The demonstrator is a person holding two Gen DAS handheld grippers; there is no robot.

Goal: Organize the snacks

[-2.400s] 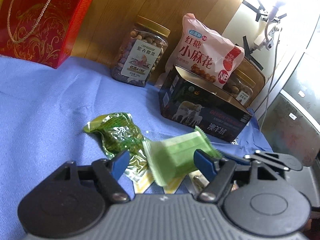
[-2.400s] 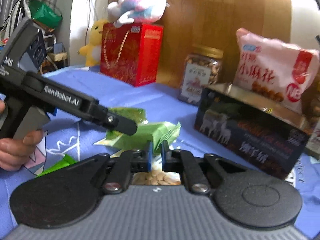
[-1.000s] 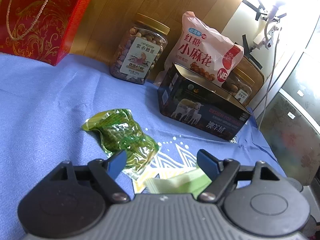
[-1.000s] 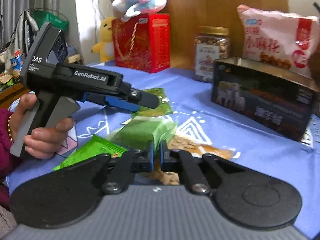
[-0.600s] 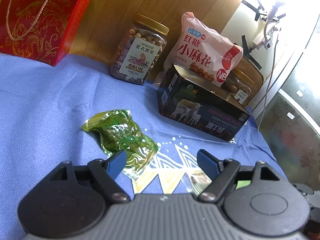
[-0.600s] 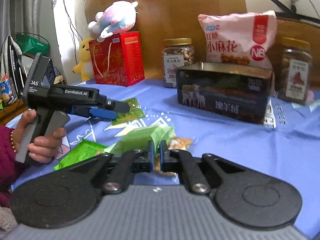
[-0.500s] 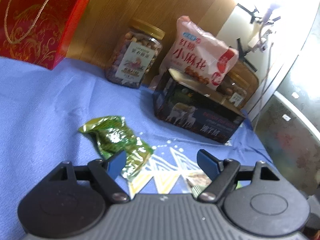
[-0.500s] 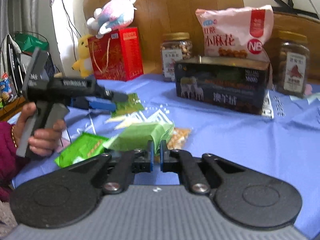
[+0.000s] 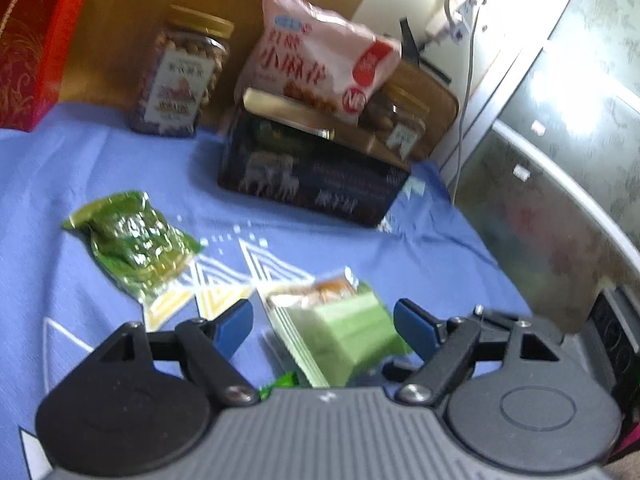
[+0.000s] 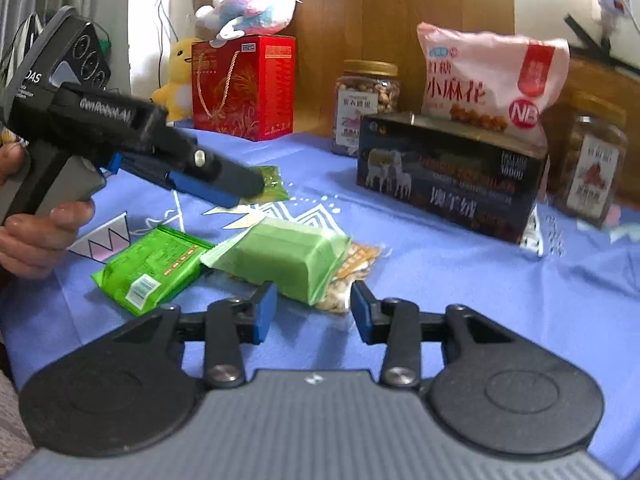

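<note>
Crinkly pale-green foil packet (image 10: 286,258) lies on blue cloth (image 10: 460,276), atop a clear nut pouch (image 10: 352,270), just ahead of the right gripper (image 10: 313,310); jaws opening, nothing pinched. Left gripper (image 9: 323,322), marked "GenRobot.AI", gapes wide over the same packet. Glossy bright-green flat pack (image 10: 152,266) touches it. Boxy dark tin (image 10: 448,178) stands behind.

A home: plush toys (image 10: 256,4) (two) on a red gift box (image 10: 244,88), blue tablecloth (image 10: 460,280).
</note>
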